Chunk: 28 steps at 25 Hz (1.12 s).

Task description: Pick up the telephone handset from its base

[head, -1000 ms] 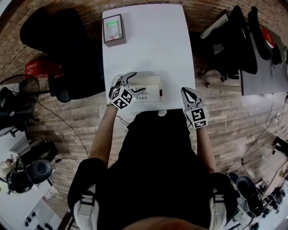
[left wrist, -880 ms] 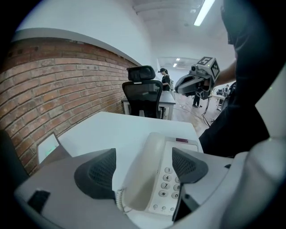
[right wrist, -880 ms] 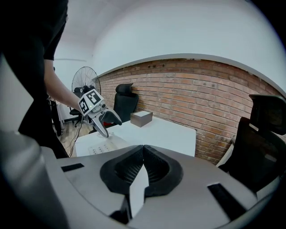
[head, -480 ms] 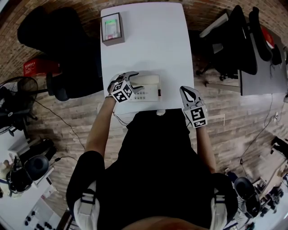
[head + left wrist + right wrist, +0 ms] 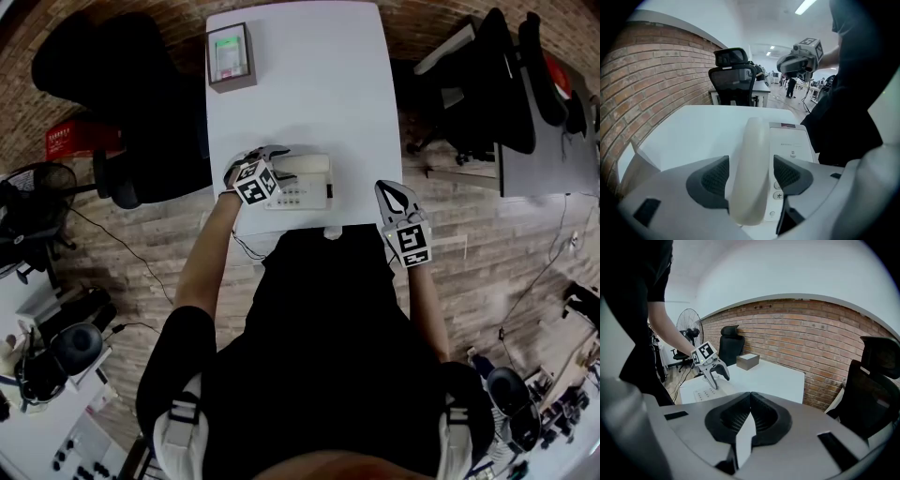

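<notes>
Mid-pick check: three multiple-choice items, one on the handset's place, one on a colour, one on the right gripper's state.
1. Where is the handset? A) on its base, between the left gripper's jaws B) on the floor C) lifted in the air
2. The table is: A) black B) white C) bare wood
3. The right gripper is: A) wide open B) shut on the handset C) shut, empty
1 A: it lies on the base with the jaws, which have just been closing, either side. 2 B: the top is white. 3 C: its pads meet on nothing.
</notes>
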Each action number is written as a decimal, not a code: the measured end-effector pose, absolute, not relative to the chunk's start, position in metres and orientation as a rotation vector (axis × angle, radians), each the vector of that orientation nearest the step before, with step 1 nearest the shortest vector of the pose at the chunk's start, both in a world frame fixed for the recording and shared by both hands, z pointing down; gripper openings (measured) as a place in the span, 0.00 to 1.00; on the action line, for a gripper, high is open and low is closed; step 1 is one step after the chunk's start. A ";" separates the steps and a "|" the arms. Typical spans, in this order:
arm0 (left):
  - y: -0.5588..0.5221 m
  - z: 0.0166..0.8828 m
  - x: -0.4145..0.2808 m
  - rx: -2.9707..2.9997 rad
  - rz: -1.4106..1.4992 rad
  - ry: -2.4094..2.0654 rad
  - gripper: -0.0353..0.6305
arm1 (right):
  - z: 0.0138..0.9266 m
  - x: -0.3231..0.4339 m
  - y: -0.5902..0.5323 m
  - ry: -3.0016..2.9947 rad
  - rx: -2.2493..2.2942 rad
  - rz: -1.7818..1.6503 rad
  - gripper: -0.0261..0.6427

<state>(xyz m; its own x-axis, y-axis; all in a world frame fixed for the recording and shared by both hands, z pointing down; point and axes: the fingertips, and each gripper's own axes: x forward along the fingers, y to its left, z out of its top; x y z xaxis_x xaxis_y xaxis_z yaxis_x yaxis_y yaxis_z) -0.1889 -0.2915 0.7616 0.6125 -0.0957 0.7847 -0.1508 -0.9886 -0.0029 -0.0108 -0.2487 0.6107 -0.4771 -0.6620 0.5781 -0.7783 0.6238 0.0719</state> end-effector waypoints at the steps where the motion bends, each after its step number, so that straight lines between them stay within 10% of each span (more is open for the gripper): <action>1: -0.292 0.763 -0.188 2.763 1.345 -0.203 0.50 | 0.612 -0.011 -0.248 -2.278 1.124 0.272 0.04; 28: -0.287 0.777 -0.178 2.713 1.452 -0.018 0.39 | 0.621 0.005 -0.235 -2.256 1.135 0.319 0.04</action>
